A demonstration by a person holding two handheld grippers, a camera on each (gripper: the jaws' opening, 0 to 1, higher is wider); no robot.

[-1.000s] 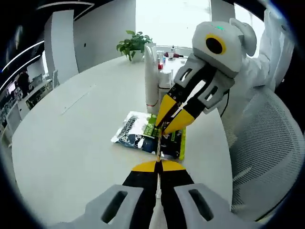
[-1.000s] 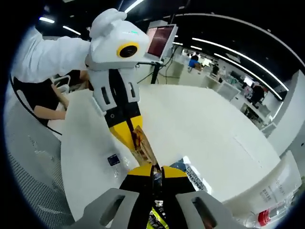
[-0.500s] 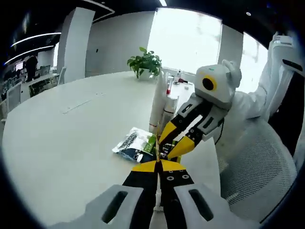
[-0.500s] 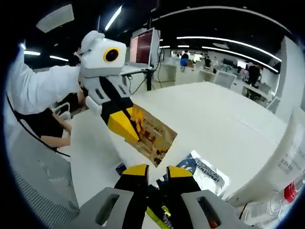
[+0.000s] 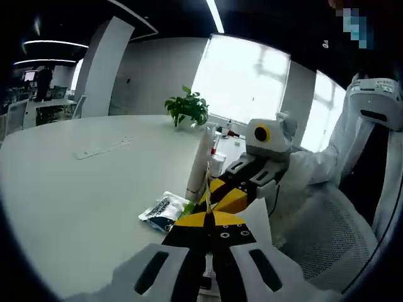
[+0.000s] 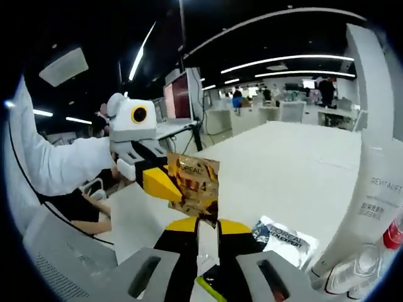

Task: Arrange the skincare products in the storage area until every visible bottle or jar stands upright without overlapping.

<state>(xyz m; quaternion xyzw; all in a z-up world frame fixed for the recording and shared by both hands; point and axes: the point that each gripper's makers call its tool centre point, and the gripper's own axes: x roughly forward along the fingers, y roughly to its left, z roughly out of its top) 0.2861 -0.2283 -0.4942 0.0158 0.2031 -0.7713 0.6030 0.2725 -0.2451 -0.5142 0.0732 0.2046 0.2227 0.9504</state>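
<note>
Sachet first: in the right gripper view a gold sachet (image 6: 193,182) with brown print hangs above the table (image 6: 296,157), pinched at one side by the left tongs (image 6: 165,186), whose yellow tips are pressed together on its edge. The right tongs (image 6: 206,224) sit directly beneath it with a narrow gap between their tips, and the sachet's lower corner reaches down into that gap; whether they actually press on it I cannot tell.

In the left gripper view the left tongs (image 5: 207,218) show closed tips with the sachet seen edge-on as a thin upright sliver (image 5: 207,189) rising from between them. The right tongs (image 5: 234,196) come in from the right, just beyond and touching close to that sliver, held by a person in a white sleeve (image 5: 315,170).

Past the tongs, flat on the table, lies a white-and-blue sachet (image 5: 161,209), also seen to the right of the right tongs (image 6: 283,234). Behind it stands a tall white tube (image 5: 199,165), upright, with smaller bottles (image 5: 217,165) beside it. A potted plant (image 5: 187,111) sits further back.
</note>
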